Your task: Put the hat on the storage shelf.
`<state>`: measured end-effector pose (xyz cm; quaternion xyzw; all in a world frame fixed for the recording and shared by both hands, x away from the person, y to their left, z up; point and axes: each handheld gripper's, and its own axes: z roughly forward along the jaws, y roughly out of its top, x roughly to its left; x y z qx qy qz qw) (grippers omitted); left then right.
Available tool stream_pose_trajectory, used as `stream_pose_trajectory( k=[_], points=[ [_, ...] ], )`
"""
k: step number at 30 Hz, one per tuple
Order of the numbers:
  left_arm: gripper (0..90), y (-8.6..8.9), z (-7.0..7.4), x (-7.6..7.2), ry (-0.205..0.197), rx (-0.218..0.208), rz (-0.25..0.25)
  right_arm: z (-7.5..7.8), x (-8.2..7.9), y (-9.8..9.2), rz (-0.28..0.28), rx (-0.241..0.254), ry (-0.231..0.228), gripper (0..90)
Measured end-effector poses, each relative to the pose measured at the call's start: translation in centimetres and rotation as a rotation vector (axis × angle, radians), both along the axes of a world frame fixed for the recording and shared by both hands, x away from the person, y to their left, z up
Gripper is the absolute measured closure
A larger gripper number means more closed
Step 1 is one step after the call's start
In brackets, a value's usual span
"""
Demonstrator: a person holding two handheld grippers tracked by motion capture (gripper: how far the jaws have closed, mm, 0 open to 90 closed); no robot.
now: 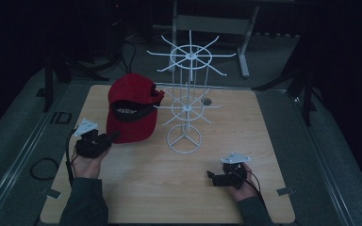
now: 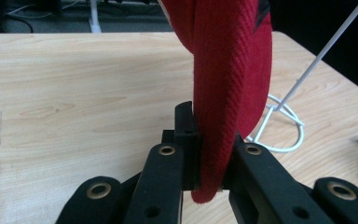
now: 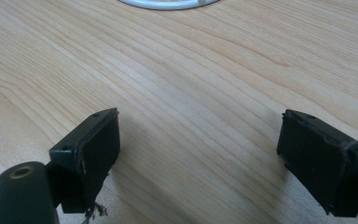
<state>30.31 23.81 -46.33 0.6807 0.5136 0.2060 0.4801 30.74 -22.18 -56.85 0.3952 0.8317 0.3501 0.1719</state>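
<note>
The left tongs [image 2: 205, 163] are clamped on the brim of the red cap [image 1: 133, 109], which rises just ahead of them. The right tongs [image 3: 200, 158] gape wide, empty, low over the tabletop [image 1: 245, 141]. Likely the cap goes on the white wire rack [image 1: 187, 101] beyond; that hanging is not yet done.

Red cap [image 1: 133, 109], white wire rack [image 1: 186, 101], black tongs [image 2: 209, 154].

A light wooden table [image 1: 136, 188] carries a white wire rack [image 1: 184, 139] and a red cap [image 1: 132, 110].
</note>
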Motion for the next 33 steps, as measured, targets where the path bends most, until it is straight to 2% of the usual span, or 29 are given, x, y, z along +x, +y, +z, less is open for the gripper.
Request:
stream_pose_trajectory(
  k=[15,22,33],
  points=[
    [86.0,-0.2,0.9,0.3,-0.023,-0.02,0.01,0.0,0.0,0.0,0.0,0.001,-0.002,12.9],
    [86.0,-0.3,1.4,0.3,-0.048,-0.041,0.024,0.0,0.0,0.0,-0.001,0.001,-0.001,12.9],
    [86.0,-0.2,2.0,0.4,-0.066,-0.041,0.038,0.0,0.0,0.0,-0.001,0.001,-0.001,12.9]
  ],
)
